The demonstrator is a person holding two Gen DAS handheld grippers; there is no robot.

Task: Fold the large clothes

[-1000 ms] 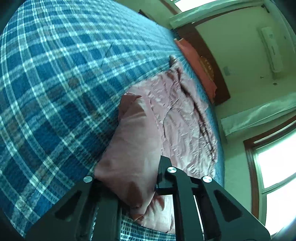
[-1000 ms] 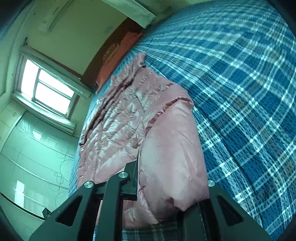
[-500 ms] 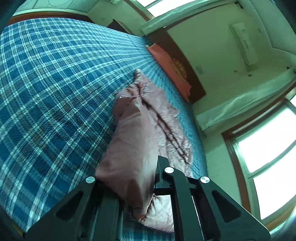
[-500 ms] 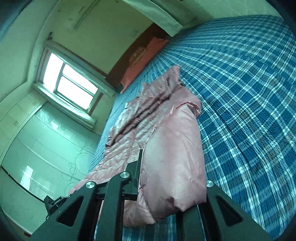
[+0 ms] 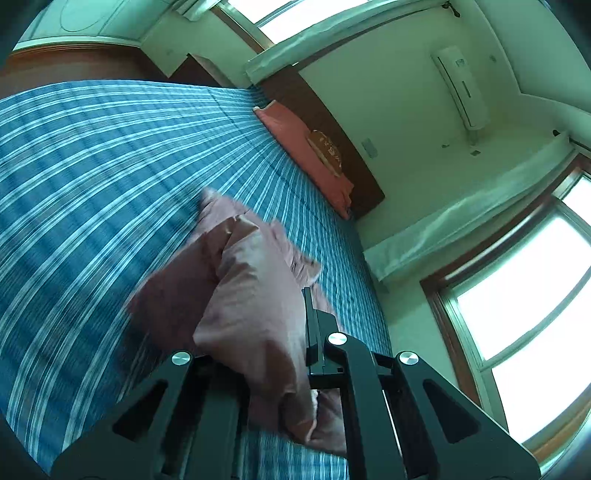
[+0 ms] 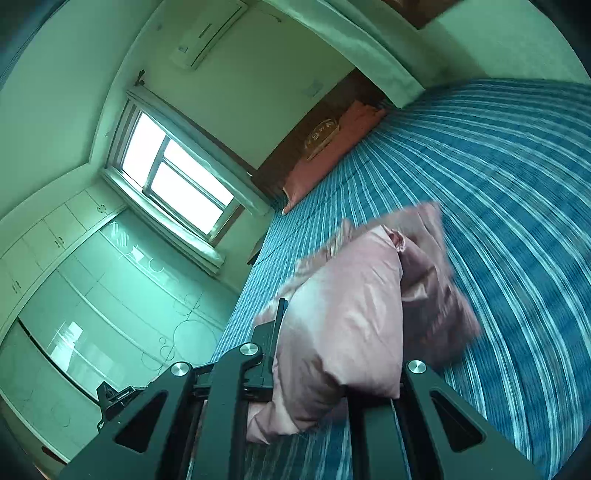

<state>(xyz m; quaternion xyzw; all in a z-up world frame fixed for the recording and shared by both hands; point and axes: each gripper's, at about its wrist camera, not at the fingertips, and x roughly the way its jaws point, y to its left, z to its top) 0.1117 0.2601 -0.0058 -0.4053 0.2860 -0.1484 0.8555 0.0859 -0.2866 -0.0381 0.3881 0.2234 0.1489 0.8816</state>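
Gripping one pink jacket [image 5: 255, 295]: two claws, left claw [image 5: 258, 354] and right claw [image 6: 332, 354].

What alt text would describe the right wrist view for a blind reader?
The right gripper is shut on a pink puffer jacket, holding it above a bed with a blue plaid bedspread. Behind are an orange pillow, a window and a wall air conditioner.
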